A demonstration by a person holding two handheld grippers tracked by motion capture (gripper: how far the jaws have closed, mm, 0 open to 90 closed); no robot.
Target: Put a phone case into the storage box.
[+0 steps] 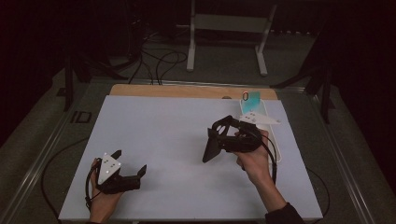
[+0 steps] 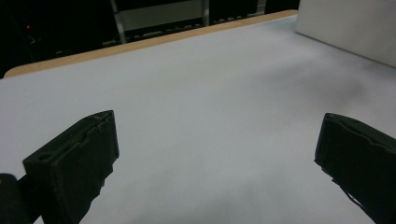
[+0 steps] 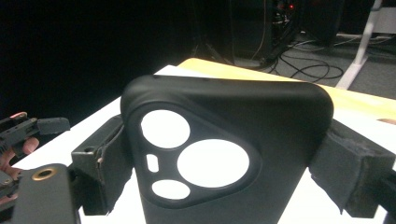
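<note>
Two grippers are working over a white table point(image 1: 177, 140). Left gripper point(image 1: 132, 164) is sitting near the front left corner in the person's left hand point(image 1: 103, 198), jaws spread wide apart, nothing between them; left gripper view is showing bare tabletop between the two black jaws. Right gripper point(image 1: 211, 140) is being held in the right hand point(image 1: 254, 161) right of centre, jaws pointing left and clamped on a black phone case point(image 3: 224, 149). In the right gripper view the case is standing between the two jaws, pressed on both side edges, camera cutouts facing the lens, table showing white through the holes. In the high view the case point(image 1: 210, 148) is hanging at the gripper's left end, just above the tabletop; contact with the table cannot be told. White tray point(image 1: 276, 149) is lying along the right edge, behind the right hand. Teal item point(image 1: 251, 98) is sitting at the tray's far end, near the wooden back edge point(image 1: 187, 91). Left gripper point(image 3: 28, 128) is also showing far off at the left of the right gripper view.
</note>
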